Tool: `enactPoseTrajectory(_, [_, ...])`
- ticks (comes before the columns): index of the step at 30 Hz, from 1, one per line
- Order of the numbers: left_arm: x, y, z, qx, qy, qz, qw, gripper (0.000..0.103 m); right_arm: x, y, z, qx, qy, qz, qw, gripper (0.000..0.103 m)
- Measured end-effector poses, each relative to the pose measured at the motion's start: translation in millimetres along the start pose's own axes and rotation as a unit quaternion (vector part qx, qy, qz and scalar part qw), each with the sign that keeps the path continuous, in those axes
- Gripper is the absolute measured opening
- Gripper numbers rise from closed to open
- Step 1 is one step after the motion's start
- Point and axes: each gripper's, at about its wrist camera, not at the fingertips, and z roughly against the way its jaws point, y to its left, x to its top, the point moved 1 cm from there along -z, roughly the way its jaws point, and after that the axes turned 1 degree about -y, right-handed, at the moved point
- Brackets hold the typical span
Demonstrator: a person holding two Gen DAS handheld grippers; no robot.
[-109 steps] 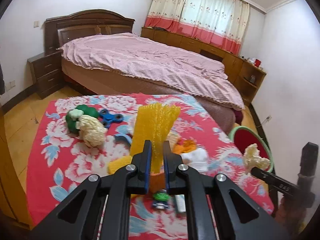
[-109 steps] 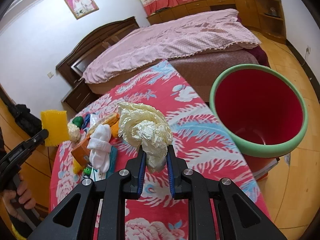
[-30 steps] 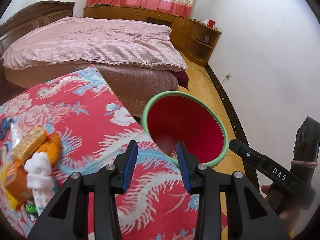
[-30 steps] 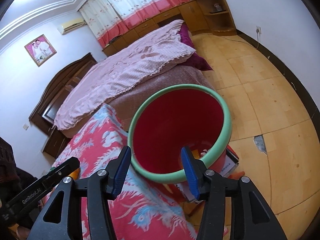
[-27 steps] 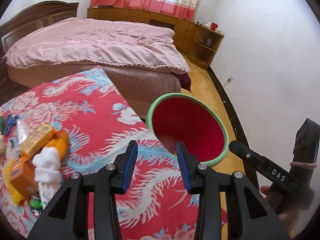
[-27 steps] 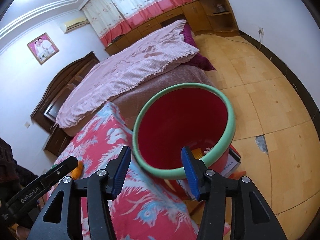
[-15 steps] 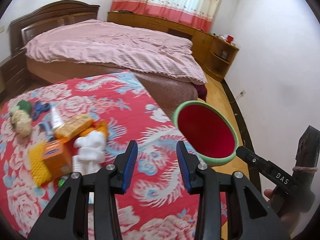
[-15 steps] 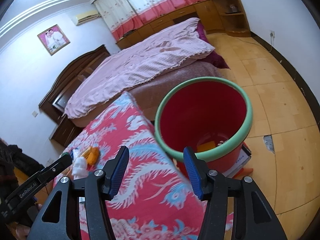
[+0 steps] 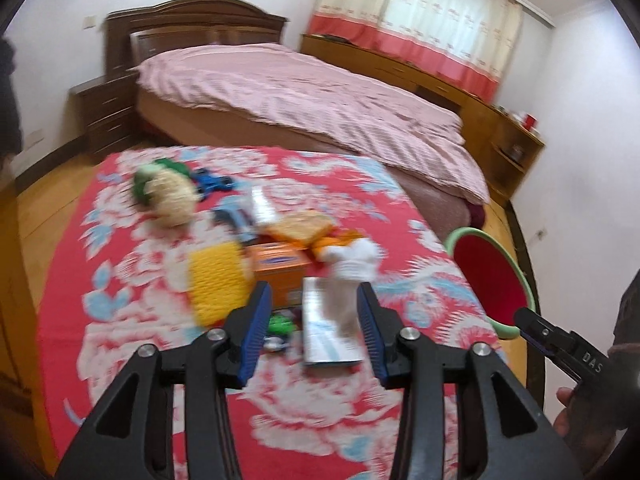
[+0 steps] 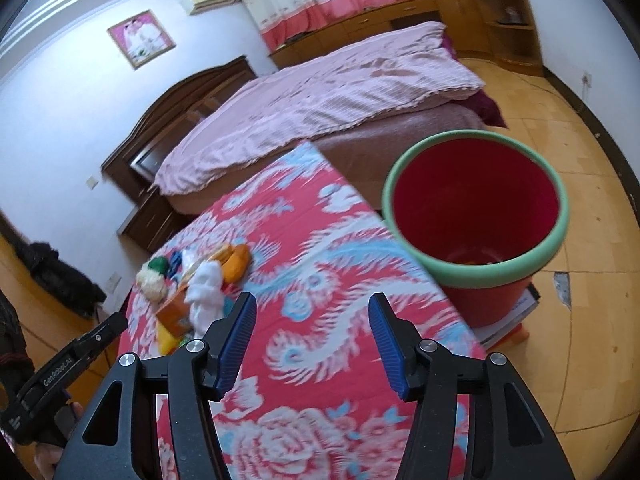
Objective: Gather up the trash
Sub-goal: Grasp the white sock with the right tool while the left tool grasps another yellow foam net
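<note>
Nothing is being gripped by the widening left gripper (image 9: 311,322) or the spread right gripper (image 10: 313,340), while the trash (image 9: 276,268), heaped mid-table (image 10: 320,240), is being blurred and the bin (image 10: 556,240) contents hidden.

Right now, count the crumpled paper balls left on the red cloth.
1. The paper ball lies at the far left of the clutter, against a green thing. Motion blur and the piled clutter could hide another.
</note>
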Motion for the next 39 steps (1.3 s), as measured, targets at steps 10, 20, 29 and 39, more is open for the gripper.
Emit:
enactPoseTrajectory(10, [-11.0,58.1,-6.5,0.039,0.011,0.058,0.9975,0.048,-10.6,40.2,-24.3,0.01,0.032,0.044,0.998,0.06])
enactPoseTrajectory(20, [-16.3,82.1,-22.8,0.049,0.03,0.089,0.9944,0.048,-13.9,79.9,-63.0,0.027,0.063,0.081,0.994,0.06])
enactPoseTrajectory(29, [-16.0,91.4,-40.6,0.048,0.048,0.103,0.9924,0.048,-15.2,105.6,-94.2,0.036,0.084,0.102,0.991,0.06])
enactPoseTrajectory(39, [-11.5,78.1,-71.0,0.04,0.074,0.079,0.9933,0.048,-19.4,107.0,-119.7,0.033,0.101,0.11,0.988,0.047])
